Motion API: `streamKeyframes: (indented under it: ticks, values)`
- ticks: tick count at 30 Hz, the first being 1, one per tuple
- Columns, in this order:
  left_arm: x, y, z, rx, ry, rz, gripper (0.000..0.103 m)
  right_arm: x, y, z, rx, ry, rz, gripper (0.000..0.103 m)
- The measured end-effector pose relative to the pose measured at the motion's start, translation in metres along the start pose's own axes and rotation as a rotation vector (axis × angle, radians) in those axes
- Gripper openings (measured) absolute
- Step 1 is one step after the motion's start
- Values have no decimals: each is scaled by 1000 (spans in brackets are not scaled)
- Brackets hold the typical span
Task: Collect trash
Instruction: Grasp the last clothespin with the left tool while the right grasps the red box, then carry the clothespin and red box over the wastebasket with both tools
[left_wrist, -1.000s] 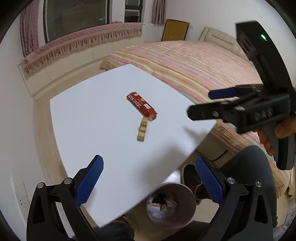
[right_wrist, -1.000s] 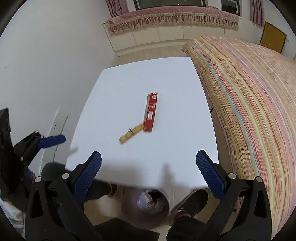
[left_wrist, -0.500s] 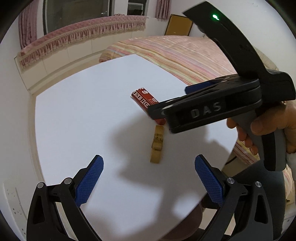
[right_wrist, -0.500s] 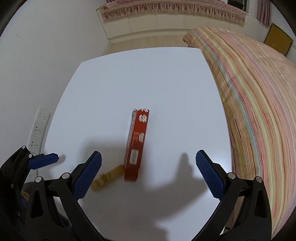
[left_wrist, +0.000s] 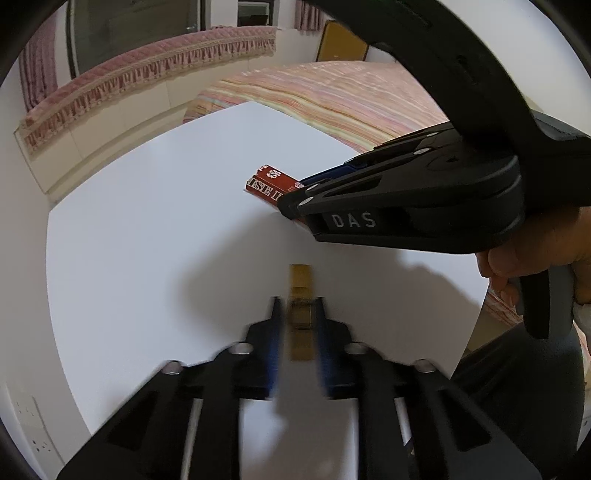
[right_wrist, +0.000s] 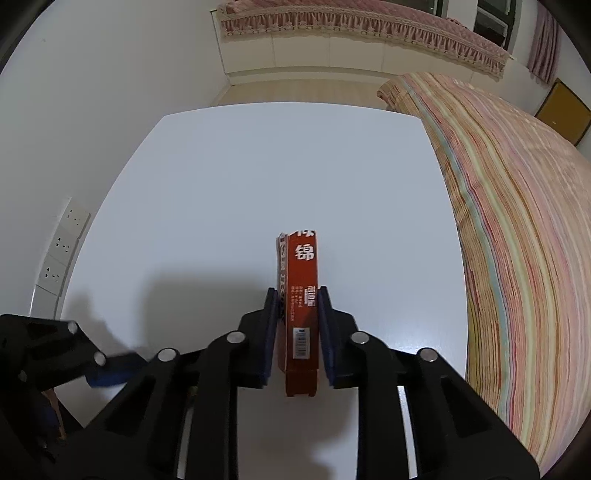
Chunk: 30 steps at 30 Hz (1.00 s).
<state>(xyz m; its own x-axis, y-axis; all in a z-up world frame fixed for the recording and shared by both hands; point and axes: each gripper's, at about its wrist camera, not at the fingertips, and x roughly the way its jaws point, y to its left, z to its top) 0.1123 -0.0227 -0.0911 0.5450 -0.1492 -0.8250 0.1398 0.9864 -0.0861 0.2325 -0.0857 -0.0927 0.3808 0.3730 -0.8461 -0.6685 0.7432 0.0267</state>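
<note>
Cardboard of the long red box (right_wrist: 301, 306) with white characters sits clamped in the right hand-held gripper (right_wrist: 297, 297) over the white tabletop (right_wrist: 258, 177), while the left hand-held gripper (left_wrist: 298, 306), at its 9 o'clock, pinches a small tan wooden block (left_wrist: 300, 291).

Smooth matt white surface (right_wrist: 258, 177), glossy red printed cardboard box (right_wrist: 303, 295), black plastic tongs (right_wrist: 297, 317) with metal rivets, striped cloth bedspread (right_wrist: 517, 221).

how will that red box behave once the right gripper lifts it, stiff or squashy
Probably stiff enough: the red box keeps straight edges between the right gripper pads. It looks like thin card, likely light, so hard squeezing might dent it. Held near one end, it may droop.
</note>
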Motion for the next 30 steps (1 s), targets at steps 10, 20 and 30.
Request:
streamKeyframes:
  ticks: [10,20,30]
  values:
    - [-11,7,1,-22,14,5,14,-10,-1,-8,28,-13,35,15]
    - [-52,0,-9,-30,-14,9,14,-64,13,-34,20,-69,49,15]
    - [-93,-20,-26,-22,-58,2,14,-128,34,-92,7,-123,56,15]
